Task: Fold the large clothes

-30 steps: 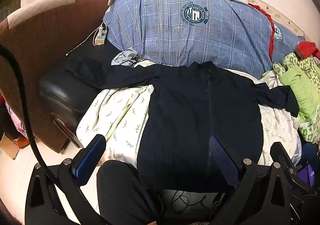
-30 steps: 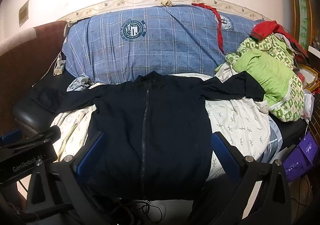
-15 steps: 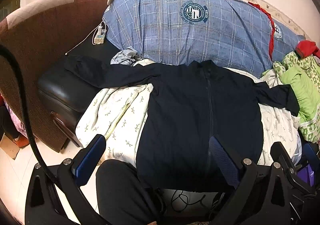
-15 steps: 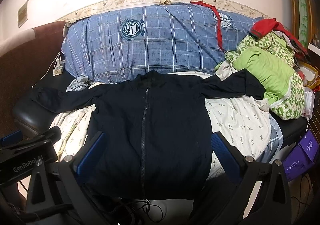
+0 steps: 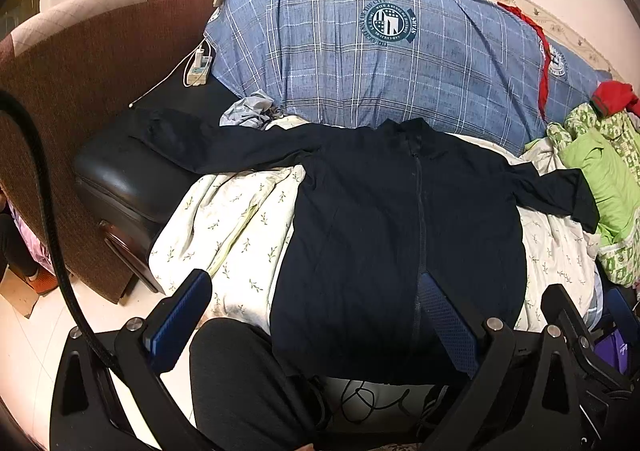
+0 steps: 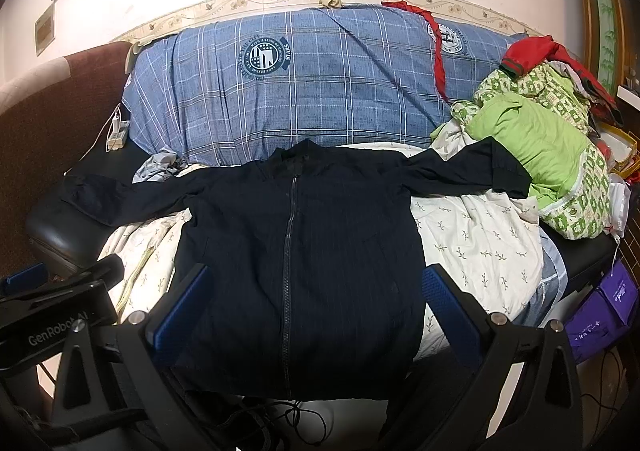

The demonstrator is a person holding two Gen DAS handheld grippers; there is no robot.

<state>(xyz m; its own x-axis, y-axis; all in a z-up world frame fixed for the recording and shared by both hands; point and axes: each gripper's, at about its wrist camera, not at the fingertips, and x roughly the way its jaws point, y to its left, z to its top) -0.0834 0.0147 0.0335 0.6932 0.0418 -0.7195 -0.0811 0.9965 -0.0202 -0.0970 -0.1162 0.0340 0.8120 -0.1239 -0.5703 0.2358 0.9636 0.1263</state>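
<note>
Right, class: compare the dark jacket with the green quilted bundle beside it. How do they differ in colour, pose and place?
The dark jacket is near-black and plain; the green quilted bundle is bright green with a patterned side. The jacket lies spread flat, zip up, sleeves out; the bundle sits heaped and rumpled. The jacket covers the middle of the leaf-print sheet; the bundle sits at the right end. Both rest untouched, with neither gripper's fingers on them.

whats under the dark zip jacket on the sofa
The dark jacket lies flat on a cream leaf-print sheet, which shows at both its sides. Its one sleeve rests on the black sofa seat. Anything beneath the jacket's body is covered.
</note>
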